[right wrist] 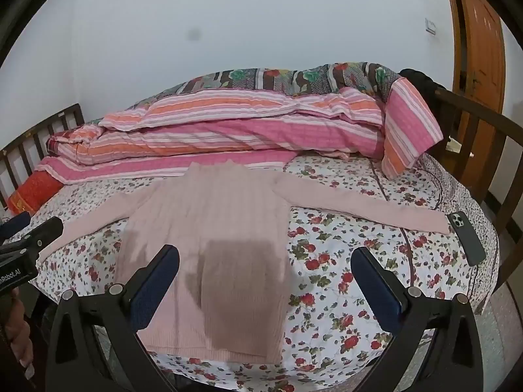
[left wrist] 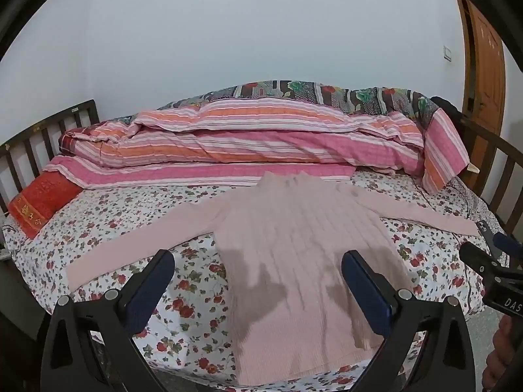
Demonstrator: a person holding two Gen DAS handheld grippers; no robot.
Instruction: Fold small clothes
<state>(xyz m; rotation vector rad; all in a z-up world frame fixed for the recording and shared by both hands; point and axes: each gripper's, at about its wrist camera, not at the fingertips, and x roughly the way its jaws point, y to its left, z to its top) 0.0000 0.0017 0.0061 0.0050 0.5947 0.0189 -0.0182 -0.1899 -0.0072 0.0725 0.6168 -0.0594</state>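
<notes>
Pink sweater (left wrist: pixel 294 254) lies flat on the bed (left wrist: pixel 196 294), sleeves outspread, ready for folding. I hold left tool (left wrist: pixel 258 281) and right tool (right wrist: pixel 264 281) above its hem, both spread, gripping nothing.
</notes>
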